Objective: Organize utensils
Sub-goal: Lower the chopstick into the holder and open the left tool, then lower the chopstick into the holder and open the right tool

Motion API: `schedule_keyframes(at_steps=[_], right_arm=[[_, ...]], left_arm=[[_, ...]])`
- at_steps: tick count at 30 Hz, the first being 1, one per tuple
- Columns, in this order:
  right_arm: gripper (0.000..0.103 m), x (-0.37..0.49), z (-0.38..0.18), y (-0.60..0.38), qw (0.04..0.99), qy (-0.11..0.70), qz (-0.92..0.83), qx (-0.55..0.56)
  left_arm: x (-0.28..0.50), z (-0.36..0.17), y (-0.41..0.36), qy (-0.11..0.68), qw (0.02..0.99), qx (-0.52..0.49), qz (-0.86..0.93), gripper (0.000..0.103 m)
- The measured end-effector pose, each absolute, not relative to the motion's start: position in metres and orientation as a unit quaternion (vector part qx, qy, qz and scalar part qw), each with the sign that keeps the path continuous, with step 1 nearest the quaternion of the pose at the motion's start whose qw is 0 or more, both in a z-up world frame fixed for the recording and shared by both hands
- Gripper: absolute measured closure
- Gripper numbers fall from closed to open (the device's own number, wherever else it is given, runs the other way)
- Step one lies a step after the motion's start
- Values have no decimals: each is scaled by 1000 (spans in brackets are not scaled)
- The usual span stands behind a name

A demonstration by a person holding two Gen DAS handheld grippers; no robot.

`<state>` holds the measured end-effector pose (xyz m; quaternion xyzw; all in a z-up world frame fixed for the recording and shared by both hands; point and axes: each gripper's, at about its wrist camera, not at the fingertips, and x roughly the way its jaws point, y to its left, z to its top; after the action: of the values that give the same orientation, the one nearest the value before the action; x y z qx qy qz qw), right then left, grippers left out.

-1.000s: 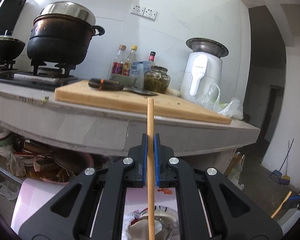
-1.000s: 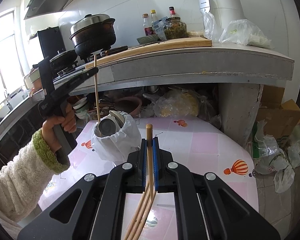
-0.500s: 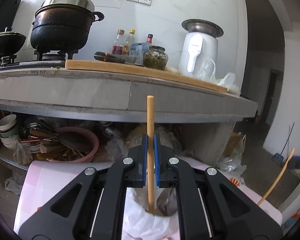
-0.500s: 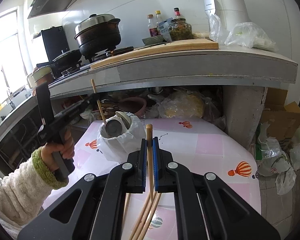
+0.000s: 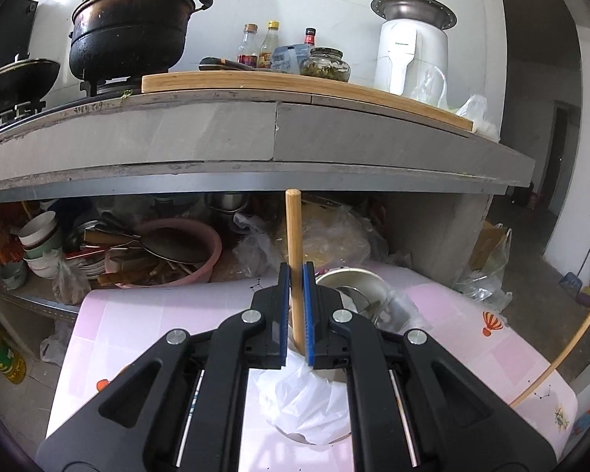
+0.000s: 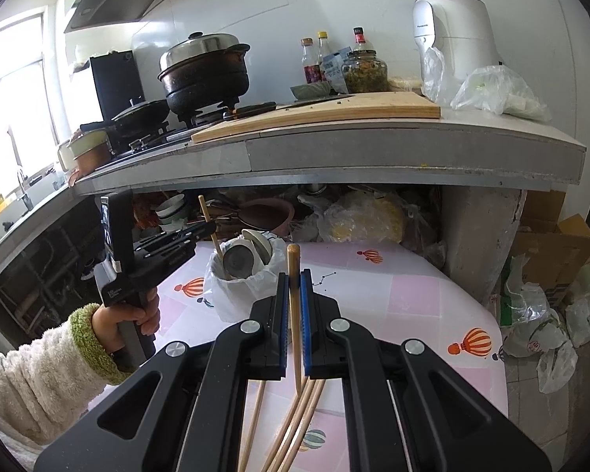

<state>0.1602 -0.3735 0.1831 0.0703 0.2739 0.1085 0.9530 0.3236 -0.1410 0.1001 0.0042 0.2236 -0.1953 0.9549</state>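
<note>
My left gripper (image 5: 295,310) is shut on a wooden chopstick (image 5: 294,236) that stands upright, its lower end down inside a white bag-lined holder (image 5: 306,405) with metal spoons. From the right wrist view, the left gripper (image 6: 208,230) holds that chopstick (image 6: 210,224) tilted in the holder (image 6: 236,287) on the pink table (image 6: 413,299). My right gripper (image 6: 294,310) is shut on another chopstick (image 6: 294,275), nearer than the holder. Several loose chopsticks (image 6: 295,421) lie on the table under it.
A grey kitchen counter (image 6: 373,149) overhangs the table's far side, with a cutting board (image 6: 326,112), pots (image 6: 204,70), bottles and a white appliance (image 6: 452,27). Bowls and a pink basin (image 5: 169,251) fill the shelf below. Plastic bags (image 6: 550,326) lie on the floor at right.
My left gripper has come down with its chopstick, lowering the tip into the holder. My right gripper has stayed almost still with its chopstick.
</note>
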Motion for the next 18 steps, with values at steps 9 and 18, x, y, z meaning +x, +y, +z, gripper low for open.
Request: schedule_keyframes(at_steps=[9,18], right_arm=[[97,163,196,-364,954,269,113,61],[97,190,236,-351,957,243,144,58]], left_arm=[[319,106,-132,238,952,-1,-194,75],[284,116,-97,227,958,-23,-174,39]])
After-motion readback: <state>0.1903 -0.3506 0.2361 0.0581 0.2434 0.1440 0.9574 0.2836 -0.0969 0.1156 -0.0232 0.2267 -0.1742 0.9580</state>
